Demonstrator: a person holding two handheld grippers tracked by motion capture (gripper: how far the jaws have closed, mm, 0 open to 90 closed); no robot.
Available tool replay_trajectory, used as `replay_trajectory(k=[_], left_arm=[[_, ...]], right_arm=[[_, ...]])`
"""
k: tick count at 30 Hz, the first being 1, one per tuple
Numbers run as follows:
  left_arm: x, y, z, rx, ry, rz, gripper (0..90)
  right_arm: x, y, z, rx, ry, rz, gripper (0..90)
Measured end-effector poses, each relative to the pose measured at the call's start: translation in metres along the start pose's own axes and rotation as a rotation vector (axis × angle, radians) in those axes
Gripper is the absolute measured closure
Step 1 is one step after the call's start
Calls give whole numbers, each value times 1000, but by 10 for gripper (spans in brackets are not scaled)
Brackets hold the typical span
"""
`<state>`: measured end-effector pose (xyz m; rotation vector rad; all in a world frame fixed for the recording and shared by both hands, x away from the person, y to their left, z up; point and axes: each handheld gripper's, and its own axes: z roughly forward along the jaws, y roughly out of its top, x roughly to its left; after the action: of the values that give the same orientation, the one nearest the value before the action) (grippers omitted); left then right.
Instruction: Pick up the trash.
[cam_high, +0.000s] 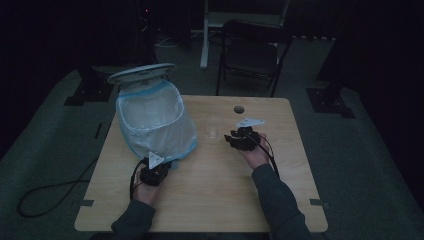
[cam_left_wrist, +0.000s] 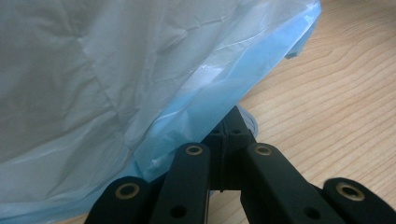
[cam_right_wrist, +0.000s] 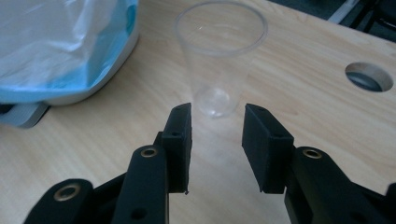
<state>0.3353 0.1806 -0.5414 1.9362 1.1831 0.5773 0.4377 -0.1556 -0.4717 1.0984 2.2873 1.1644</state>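
Observation:
A white bin lined with a pale blue plastic bag (cam_high: 152, 117) lies tilted on the wooden table (cam_high: 210, 185), its mouth facing me. My left gripper (cam_high: 159, 169) sits at the bin's near rim. In the left gripper view its jaws are closed together, with the tips tucked into the bag's blue edge (cam_left_wrist: 219, 93). A clear plastic cup (cam_high: 214, 133) stands upright mid-table. My right gripper (cam_high: 236, 139) is just right of it. In the right gripper view the cup (cam_right_wrist: 219, 60) stands just beyond the open right gripper (cam_right_wrist: 217, 119), nothing between the pads.
The bin's round lid (cam_high: 141, 74) stands open at the back. A round cable hole (cam_high: 239, 109) is in the table behind the right gripper. A folding chair (cam_high: 252, 52) stands beyond the far edge. A cable trails over the floor at left.

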Motion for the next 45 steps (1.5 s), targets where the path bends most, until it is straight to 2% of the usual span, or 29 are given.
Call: replay_trajectory(k=[2, 13, 18, 20, 24, 28, 29, 30, 34, 37, 40, 45], left_arm=[[0, 0, 0, 1, 0, 0, 900], [0, 0, 0, -1, -4, -7, 900], [0, 0, 0, -2, -4, -9, 900], [0, 0, 0, -2, -4, -9, 900], [0, 0, 0, -2, -5, -9, 900], [1, 0, 0, -1, -4, -8, 900], [0, 0, 0, -1, -4, -8, 900], [0, 0, 0, -1, -4, -8, 900], [0, 0, 0, 2, -4, -7, 900], [0, 0, 0, 2, -3, -6, 900], [0, 0, 0, 2, -3, -5, 900], [0, 0, 0, 1, -4, -6, 900]], right_arm=[[-1, 5, 4, -3, -10, 0, 619], [-7, 38, 22, -80, -45, 79, 610], [-10, 47, 31, -83, -53, 94, 609], [-12, 48, 35, -69, -60, 98, 606], [-16, 43, 43, -24, -51, 110, 602], [-18, 34, 45, -4, -34, 117, 604], [-18, 31, 44, -2, -28, 117, 615], [-18, 23, 41, 1, -3, 118, 669], [-14, 6, 35, 19, 2, 72, 793], [-10, -4, 31, 34, 11, 37, 851], [-7, -12, 29, 32, 9, 9, 864], [-4, -19, 25, 6, 3, 4, 868]])
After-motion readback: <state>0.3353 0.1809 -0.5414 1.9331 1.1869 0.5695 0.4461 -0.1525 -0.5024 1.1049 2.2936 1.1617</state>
